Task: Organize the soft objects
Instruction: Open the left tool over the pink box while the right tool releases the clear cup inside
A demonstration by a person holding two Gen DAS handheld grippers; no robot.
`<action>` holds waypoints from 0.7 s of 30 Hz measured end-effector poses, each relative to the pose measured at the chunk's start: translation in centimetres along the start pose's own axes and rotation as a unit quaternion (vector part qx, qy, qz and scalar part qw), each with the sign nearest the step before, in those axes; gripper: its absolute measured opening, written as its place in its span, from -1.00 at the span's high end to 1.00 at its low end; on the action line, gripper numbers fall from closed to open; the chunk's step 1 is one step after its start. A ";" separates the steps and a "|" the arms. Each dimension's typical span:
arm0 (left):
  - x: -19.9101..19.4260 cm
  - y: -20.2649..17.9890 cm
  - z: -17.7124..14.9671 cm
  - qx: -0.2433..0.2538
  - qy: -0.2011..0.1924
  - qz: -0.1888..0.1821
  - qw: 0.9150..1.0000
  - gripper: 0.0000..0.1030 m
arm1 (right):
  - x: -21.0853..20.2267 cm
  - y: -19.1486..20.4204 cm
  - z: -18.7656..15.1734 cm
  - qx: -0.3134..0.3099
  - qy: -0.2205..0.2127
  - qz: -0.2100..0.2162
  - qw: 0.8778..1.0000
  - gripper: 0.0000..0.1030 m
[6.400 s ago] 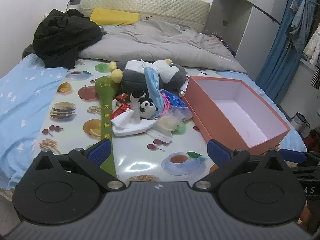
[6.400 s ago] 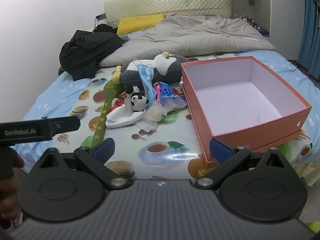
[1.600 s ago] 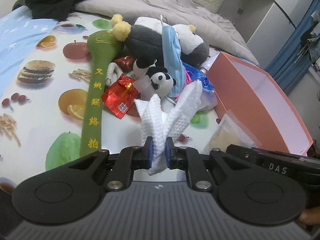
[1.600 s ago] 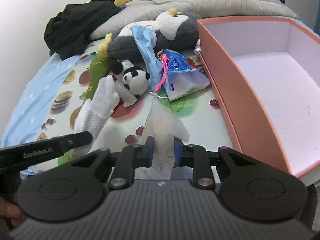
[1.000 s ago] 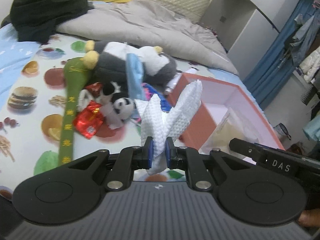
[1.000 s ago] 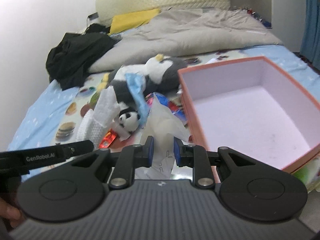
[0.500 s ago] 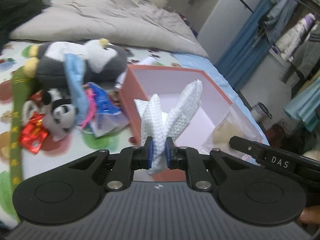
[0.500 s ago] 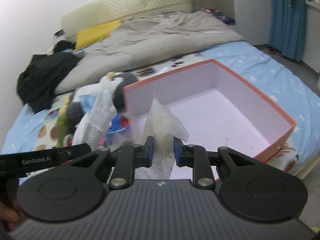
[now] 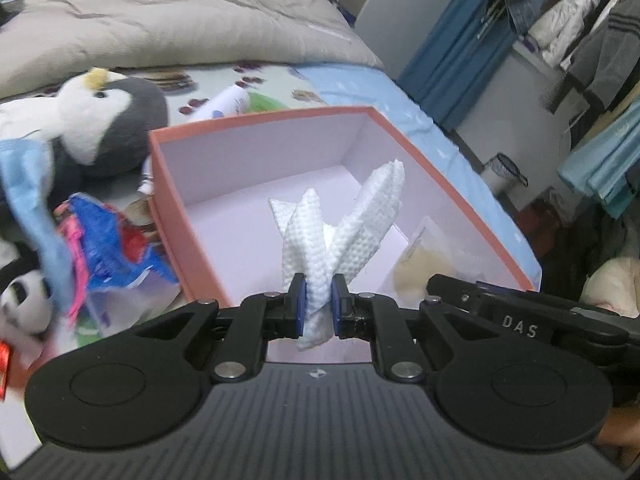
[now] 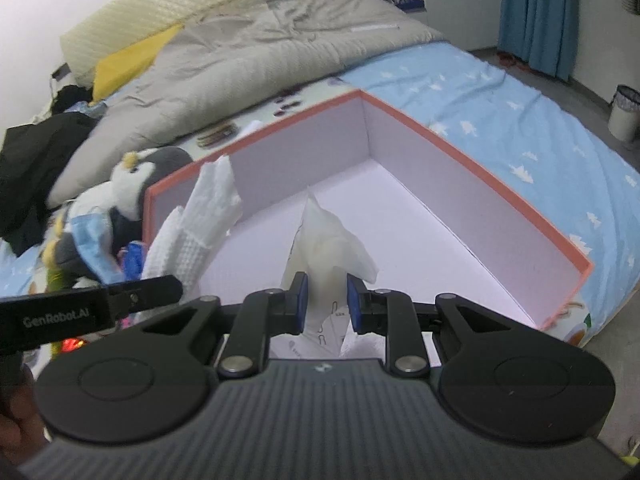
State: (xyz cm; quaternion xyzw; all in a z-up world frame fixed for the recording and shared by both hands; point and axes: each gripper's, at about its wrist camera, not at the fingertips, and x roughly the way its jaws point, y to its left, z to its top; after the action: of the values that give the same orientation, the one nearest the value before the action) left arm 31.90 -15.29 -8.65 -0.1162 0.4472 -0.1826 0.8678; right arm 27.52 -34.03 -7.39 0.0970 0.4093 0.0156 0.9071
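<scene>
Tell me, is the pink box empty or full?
Empty. The pink box shows only bare floor inside; the white cloth and plastic bag hang above it in the grippers.

The box (image 9: 420,160) is salmon-orange outside and pale lilac-white inside, and the cloth (image 9: 320,240) is white with a waffle-weave texture, while the clear bag (image 10: 328,248) is milky white with small black print low down. Both sets of fingers (image 9: 299,304) are black with blue pads, and the plush penguin (image 9: 100,128) is dark grey and white with a yellow tuft. The bed sheet (image 10: 520,120) is light blue with small white tree shapes, the quilt (image 10: 260,48) plain grey-beige, the curtain (image 10: 536,12) deep blue.
</scene>
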 end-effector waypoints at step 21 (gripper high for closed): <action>2.4 0.8 1.5 0.010 0.027 0.014 0.999 0.14 | 2.6 -1.1 0.5 0.029 0.039 0.002 0.999 0.12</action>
State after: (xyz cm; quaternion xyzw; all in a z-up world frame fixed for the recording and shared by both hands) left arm 34.58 -15.55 -9.83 -0.0964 0.4705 -0.1783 0.8588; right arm 29.58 -34.89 -9.22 0.1233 0.4449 0.0098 0.8870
